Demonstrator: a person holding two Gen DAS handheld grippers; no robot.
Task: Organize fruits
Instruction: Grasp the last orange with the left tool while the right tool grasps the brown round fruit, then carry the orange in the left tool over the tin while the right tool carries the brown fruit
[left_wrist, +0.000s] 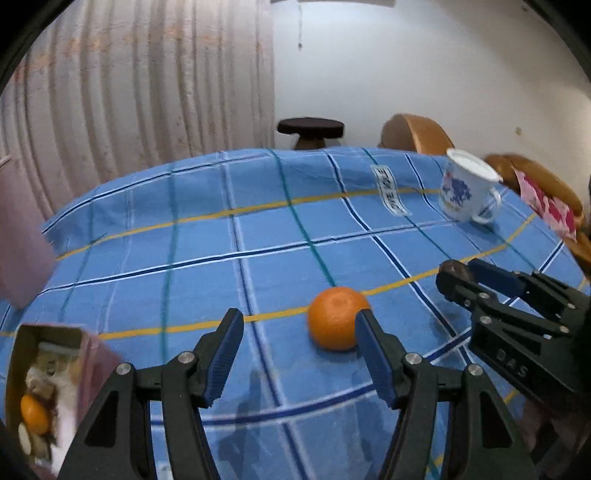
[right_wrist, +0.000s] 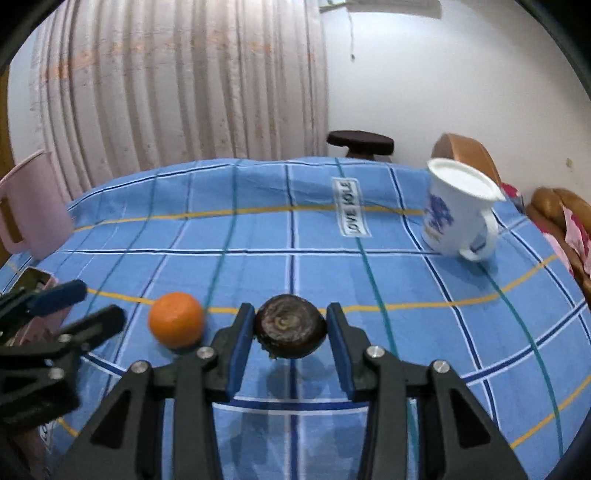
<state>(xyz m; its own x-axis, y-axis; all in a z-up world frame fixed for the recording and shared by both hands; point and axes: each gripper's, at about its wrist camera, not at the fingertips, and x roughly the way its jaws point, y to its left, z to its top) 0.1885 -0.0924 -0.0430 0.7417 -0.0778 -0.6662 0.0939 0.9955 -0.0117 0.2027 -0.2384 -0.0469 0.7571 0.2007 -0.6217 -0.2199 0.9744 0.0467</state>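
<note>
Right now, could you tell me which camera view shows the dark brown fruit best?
The right wrist view: the dark brown fruit sits centred and unobstructed, clamped by the right gripper. In the left wrist view only a sliver shows at that gripper's tips.

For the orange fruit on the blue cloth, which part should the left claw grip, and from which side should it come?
Grip the orange across its widest middle, coming low from the near side. It is round and sits free on the tablecloth, so no side is better. The open left claw should shift right first; its right finger now overlaps the fruit.
</note>
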